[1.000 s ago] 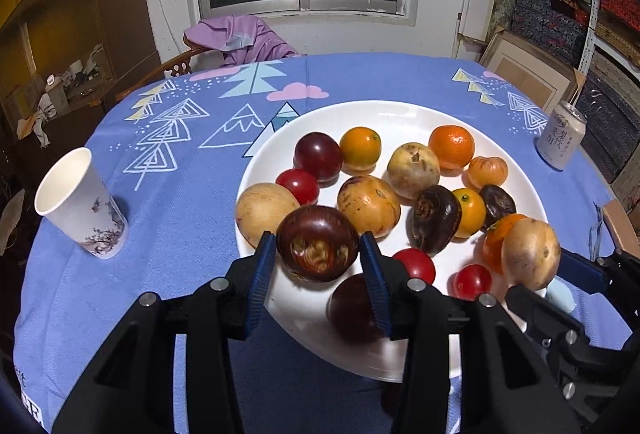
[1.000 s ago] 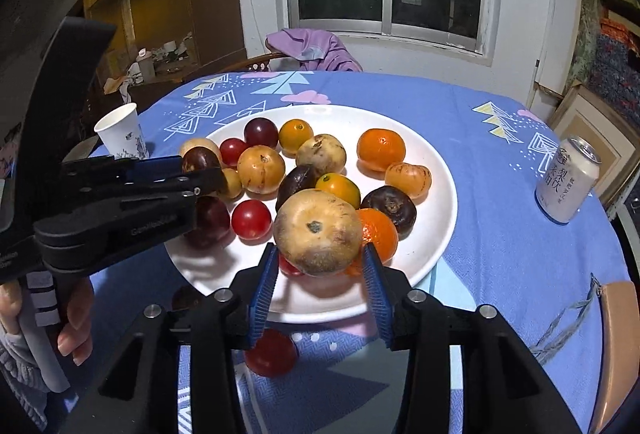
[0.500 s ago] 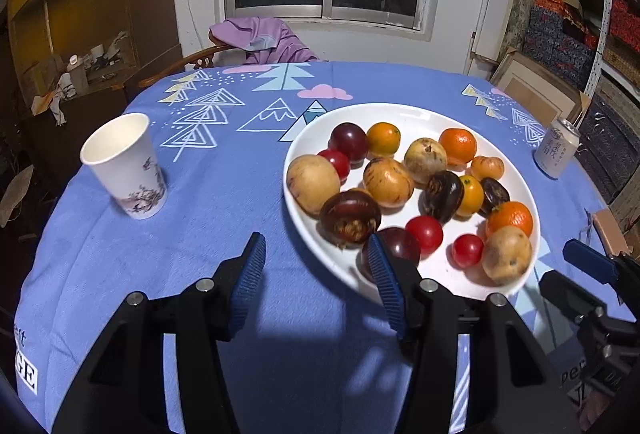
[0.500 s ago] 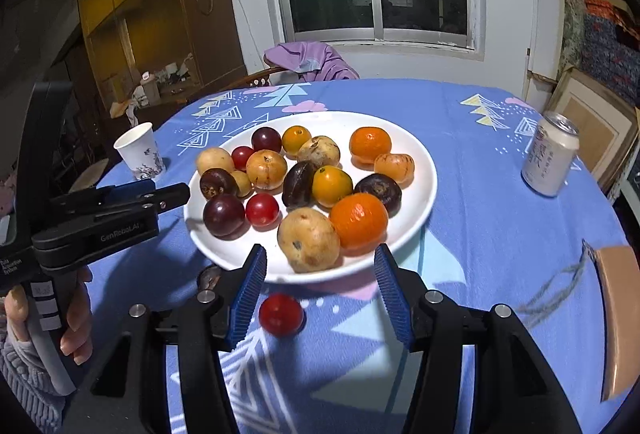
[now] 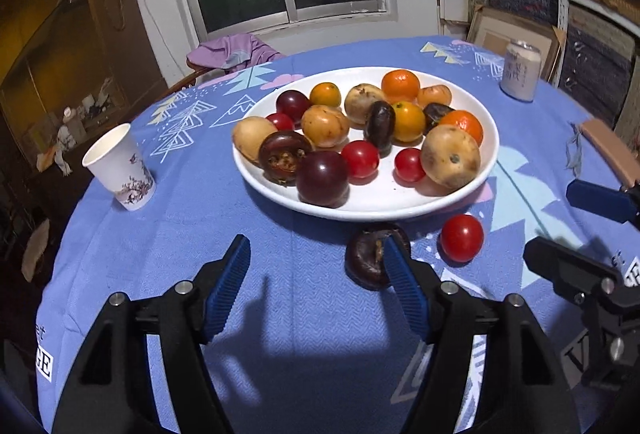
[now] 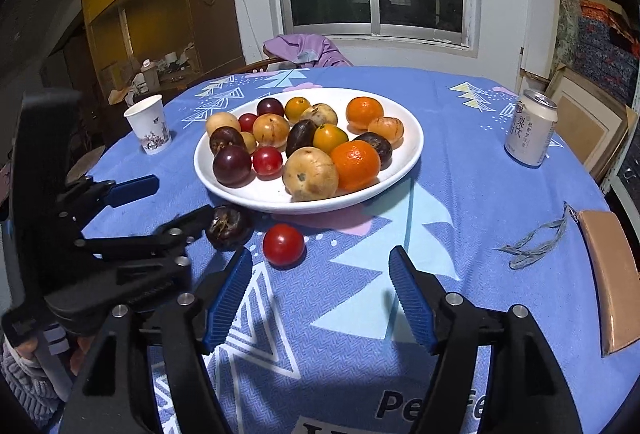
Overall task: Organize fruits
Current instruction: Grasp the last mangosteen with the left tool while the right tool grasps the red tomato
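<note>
A white plate (image 5: 400, 200) (image 6: 404, 154) on the blue tablecloth holds several fruits: oranges, brown pears, dark plums, red tomatoes. A dark mangosteen (image 5: 366, 262) (image 6: 228, 232) and a red tomato (image 5: 461, 237) (image 6: 283, 245) lie on the cloth just in front of the plate. My left gripper (image 5: 316, 274) is open and empty; its right finger partly covers the mangosteen. My right gripper (image 6: 320, 278) is open and empty, just behind and to the right of the loose tomato. The left gripper shows in the right wrist view (image 6: 176, 206).
A paper cup (image 5: 118, 168) (image 6: 149, 130) stands at the left. A drink can (image 5: 520, 70) (image 6: 530, 128) stands at the right. A chair with purple cloth (image 6: 306, 50) is behind the table. A wooden piece (image 6: 612, 274) and frayed string (image 6: 536, 240) lie at the right edge.
Both grippers opened, leaving the mangosteen and the pear on the plate, and drew back toward the table's front. A mangosteen and a tomato on the cloth came into view.
</note>
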The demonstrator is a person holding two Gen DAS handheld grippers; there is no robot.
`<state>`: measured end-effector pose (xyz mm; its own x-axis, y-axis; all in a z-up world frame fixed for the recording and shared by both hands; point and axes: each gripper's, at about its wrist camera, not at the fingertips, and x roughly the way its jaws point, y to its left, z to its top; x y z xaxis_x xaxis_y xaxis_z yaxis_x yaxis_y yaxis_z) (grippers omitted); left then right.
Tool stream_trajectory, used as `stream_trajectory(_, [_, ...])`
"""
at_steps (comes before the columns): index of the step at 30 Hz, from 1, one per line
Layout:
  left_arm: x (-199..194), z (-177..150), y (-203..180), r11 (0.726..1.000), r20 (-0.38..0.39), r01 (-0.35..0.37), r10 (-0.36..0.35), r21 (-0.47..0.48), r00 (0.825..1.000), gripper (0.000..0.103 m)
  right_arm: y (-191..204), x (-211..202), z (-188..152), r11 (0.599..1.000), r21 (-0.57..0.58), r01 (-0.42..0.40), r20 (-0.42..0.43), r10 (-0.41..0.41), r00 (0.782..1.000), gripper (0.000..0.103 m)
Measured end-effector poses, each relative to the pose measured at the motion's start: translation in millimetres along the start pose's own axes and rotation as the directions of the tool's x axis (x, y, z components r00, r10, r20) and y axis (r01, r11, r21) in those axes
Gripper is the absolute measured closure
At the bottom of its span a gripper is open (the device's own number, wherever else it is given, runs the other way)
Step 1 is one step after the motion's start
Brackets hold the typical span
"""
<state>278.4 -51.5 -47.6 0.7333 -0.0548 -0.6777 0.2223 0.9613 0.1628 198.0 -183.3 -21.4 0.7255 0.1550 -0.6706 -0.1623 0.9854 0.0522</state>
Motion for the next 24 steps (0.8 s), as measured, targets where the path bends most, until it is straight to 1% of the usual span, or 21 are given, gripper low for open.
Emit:
stream_trajectory(3, [8.1,-0.7,-3.5,1.000,-0.025,0.015,-0.015,0.007,1.000,0.034,0.3,0.9,0.3,1.000,-0.001,-0.004,-0.006,0.004,1.000,0.029])
stream_trajectory(10, [12.1,0.1,-10.6,0.998,-0.022,0.053,-0.052,0.028,0.998,0.033,3.2,3.9,-0.5,1.000,-0.011,0.002,-0.019,-0.002,1.000,0.029])
stream_trajectory(14, [15.0,1.2,-12.7,0.997,-0.028,0.068,-0.067,0.035,0.997,0.033,0.4,4.7,0.5,1.000,0.003,-0.001,-0.022,0.001,1.000,0.029])
stream_trajectory(24, [26.4,4.2,-16.1,0.994,-0.063,0.102,-0.100,0.034,0.993,0.033,-2.5,5.9,-0.1,1.000,0.011,0.001,-0.030,-0.001,1.000,0.029])
